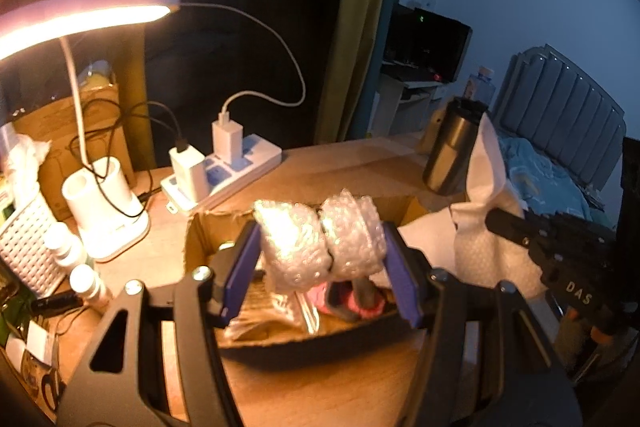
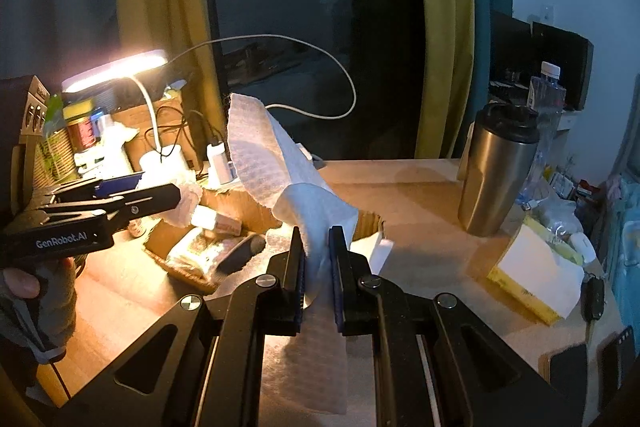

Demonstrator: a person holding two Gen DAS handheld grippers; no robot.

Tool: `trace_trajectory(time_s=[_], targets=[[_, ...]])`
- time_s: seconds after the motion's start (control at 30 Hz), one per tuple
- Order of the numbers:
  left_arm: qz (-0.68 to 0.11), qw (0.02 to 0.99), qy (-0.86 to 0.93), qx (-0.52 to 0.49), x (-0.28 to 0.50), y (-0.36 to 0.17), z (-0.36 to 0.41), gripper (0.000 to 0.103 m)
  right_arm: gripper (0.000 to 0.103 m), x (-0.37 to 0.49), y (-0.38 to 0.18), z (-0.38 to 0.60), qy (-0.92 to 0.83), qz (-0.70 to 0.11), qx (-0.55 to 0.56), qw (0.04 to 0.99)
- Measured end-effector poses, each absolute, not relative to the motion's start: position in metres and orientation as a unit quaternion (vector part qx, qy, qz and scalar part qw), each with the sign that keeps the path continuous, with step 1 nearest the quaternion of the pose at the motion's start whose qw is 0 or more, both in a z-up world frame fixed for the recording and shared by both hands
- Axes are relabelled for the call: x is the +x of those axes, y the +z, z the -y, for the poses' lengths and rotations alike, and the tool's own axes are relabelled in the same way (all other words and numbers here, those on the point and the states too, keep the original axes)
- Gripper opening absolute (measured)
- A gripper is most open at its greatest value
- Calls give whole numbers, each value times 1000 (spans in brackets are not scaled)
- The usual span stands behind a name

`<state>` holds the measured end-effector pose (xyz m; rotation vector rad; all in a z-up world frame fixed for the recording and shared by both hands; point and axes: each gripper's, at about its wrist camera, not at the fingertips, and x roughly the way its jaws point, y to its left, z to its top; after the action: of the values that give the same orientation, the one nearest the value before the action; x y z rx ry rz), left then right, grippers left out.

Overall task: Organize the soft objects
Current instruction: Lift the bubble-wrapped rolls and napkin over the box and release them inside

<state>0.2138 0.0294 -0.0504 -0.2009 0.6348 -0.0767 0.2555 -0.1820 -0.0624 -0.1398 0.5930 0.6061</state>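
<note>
My left gripper (image 1: 320, 247) is shut on a folded bundle of bubble wrap (image 1: 316, 243) and holds it above an open cardboard box (image 1: 200, 239) on the wooden desk. The box holds a plastic packet (image 1: 272, 311) and a pink item (image 1: 360, 307). My right gripper (image 2: 316, 259) is shut on a white foam sheet (image 2: 276, 163) that stands up over the box's right side (image 2: 368, 223). The sheet also shows in the left wrist view (image 1: 484, 167), with the right gripper (image 1: 492, 217) at the right. The left gripper (image 2: 178, 187) shows at the left of the right wrist view.
A lit desk lamp (image 1: 80, 15) with its white base (image 1: 104, 207), a power strip with chargers (image 1: 224, 171) and a white basket (image 1: 24, 239) stand left. A steel tumbler (image 2: 496, 171), a water bottle (image 2: 546, 95), a yellow-edged pad (image 2: 536, 279) and a car key (image 2: 594, 299) sit right.
</note>
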Motion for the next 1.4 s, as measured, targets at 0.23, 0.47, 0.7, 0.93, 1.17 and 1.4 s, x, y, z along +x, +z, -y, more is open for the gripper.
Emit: trace_trajectory(time_s=[0.23, 0.47, 0.7, 0.93, 1.17, 1.4], targets=[[-323, 941, -39, -99, 245, -63, -24, 62, 12, 281, -71, 182, 294, -297, -63, 907], [-351, 930, -36, -100, 279, -91, -25, 62, 12, 301, -86, 187, 295, -315, -54, 901], [-376, 921, -31, -93, 302, -115, -17, 71, 12, 310, -92, 188, 297, -321, -52, 898], [-385, 917, -33, -103, 307, -122, -16, 84, 12, 311, -94, 191, 291, -323, -51, 899], [-374, 921, -29, -110, 291, -111, -20, 85, 12, 300, -87, 187, 290, -314, -55, 903], [-348, 930, -22, -118, 268, -89, -33, 85, 12, 287, -73, 172, 297, -293, -63, 906]])
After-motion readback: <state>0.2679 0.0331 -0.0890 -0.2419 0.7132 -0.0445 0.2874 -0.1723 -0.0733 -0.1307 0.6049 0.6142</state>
